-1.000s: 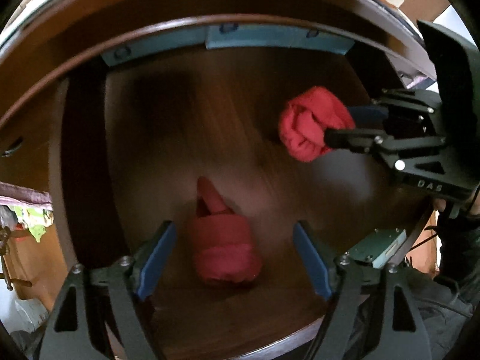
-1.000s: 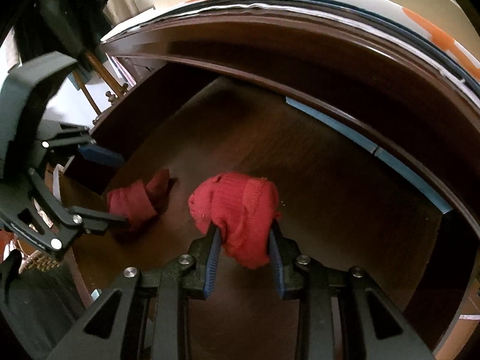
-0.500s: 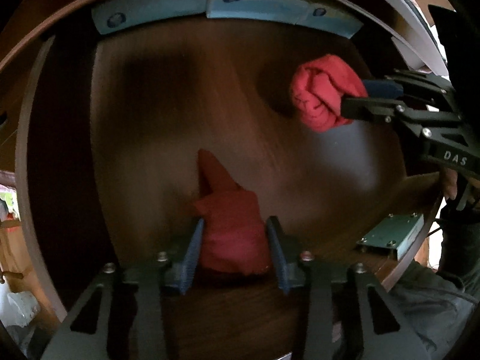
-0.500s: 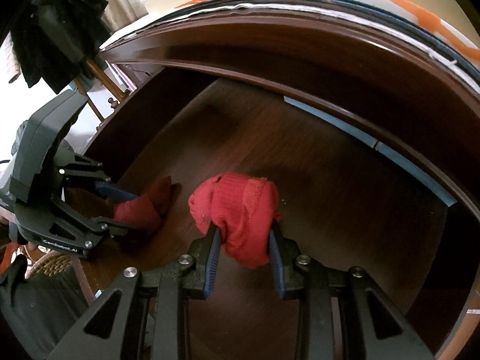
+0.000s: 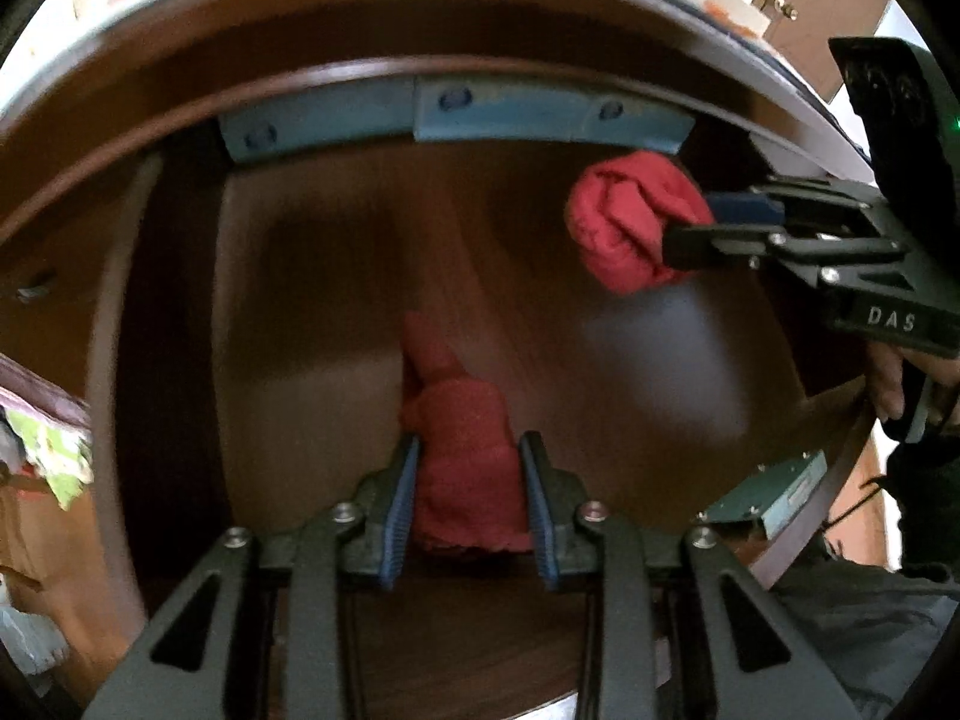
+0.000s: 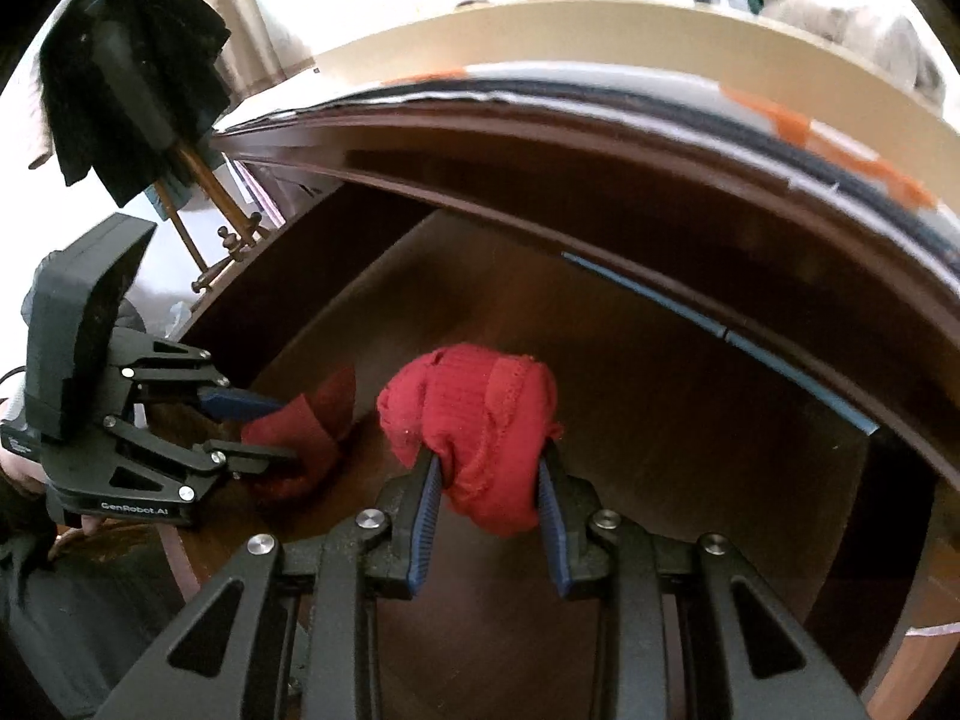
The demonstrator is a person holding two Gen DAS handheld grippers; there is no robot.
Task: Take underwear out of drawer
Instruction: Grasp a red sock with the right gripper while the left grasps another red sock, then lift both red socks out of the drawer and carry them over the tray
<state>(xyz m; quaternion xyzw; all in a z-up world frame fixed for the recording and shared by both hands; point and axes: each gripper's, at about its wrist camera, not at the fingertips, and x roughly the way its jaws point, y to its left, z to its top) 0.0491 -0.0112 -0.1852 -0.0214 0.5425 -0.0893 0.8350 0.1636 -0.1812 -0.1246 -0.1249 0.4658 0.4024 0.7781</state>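
Note:
Two red pieces of underwear are in the open wooden drawer [image 5: 312, 360]. One piece [image 5: 462, 456] lies low over the drawer floor between the blue pads of my left gripper [image 5: 469, 441]. The jaws are closing and the pads press its sides. From the right wrist view the same piece [image 6: 306, 432] shows in my left gripper [image 6: 270, 426] near the drawer's left wall. The other piece, a rolled bundle [image 6: 474, 408], is held above the drawer floor [image 6: 660, 420] with my right gripper [image 6: 489, 459] shut on it. That bundle [image 5: 624, 228] and my right gripper [image 5: 690, 228] also show at the right of the left wrist view.
A blue strip [image 5: 540, 114] runs along the drawer's back wall under the overhanging cabinet top [image 6: 600, 138]. A green plate [image 5: 774, 492] sits at the drawer's right rim. Dark clothes [image 6: 126, 72] hang on a stand to the left. A person's hand [image 5: 888, 378] grips the right handle.
My left gripper's jaws went from wide apart to pressed against the red piece on the drawer floor. The right gripper kept its bundle and barely moved.

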